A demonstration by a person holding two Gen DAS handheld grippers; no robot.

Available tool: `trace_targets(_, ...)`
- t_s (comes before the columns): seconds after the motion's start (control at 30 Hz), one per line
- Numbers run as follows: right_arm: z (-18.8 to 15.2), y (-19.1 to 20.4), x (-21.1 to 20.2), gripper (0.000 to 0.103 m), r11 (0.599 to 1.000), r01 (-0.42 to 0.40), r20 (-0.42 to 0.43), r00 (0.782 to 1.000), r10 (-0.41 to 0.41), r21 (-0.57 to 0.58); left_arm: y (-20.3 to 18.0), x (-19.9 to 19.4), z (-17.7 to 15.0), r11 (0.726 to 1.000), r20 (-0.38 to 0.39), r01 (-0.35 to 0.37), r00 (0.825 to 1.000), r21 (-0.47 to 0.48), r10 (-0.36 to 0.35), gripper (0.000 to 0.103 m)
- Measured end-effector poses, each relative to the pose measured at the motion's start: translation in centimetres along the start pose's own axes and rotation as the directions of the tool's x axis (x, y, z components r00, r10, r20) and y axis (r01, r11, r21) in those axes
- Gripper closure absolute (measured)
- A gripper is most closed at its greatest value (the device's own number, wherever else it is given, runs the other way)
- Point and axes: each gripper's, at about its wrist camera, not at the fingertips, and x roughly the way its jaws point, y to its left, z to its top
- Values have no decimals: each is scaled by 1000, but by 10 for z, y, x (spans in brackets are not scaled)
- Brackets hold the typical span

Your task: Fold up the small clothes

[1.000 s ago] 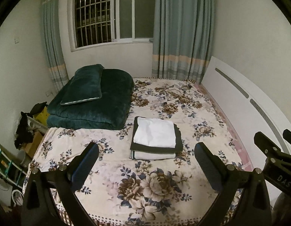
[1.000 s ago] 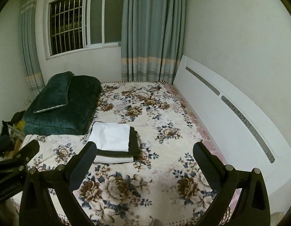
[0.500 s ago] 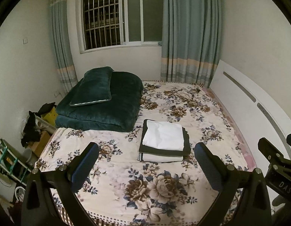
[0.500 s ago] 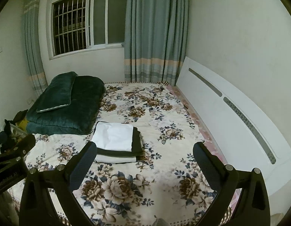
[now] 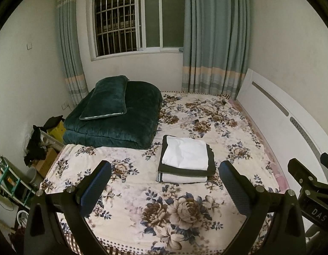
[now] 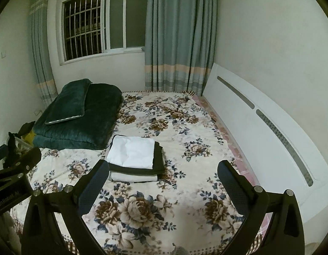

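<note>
A stack of folded small clothes point(image 5: 185, 161) lies on the floral bed point(image 5: 164, 212): a white piece on top, a dark one under it, a white striped one at the bottom. It also shows in the right wrist view point(image 6: 135, 159). My left gripper point(image 5: 164, 187) is open and empty, held above the bed's near end, well short of the stack. My right gripper point(image 6: 161, 184) is open and empty, to the right of the stack. Each gripper's body shows at the edge of the other's view.
A folded dark green quilt with a pillow point(image 5: 115, 119) lies at the bed's far left. A white headboard point(image 6: 259, 131) runs along the right. Clutter and a shelf point(image 5: 11, 180) stand on the floor at left. Window and curtains are behind.
Both grippers have drawn back and risen from the bed; the stack looks smaller and farther. The jaws stay open. The stack has not moved.
</note>
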Motion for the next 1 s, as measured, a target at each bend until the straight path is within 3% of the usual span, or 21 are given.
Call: trace_targets(1.0,-2,6,4,0,1000,-18,-7,1000,18,3,3,-1,1,1000,0,0,1000,1,0,0)
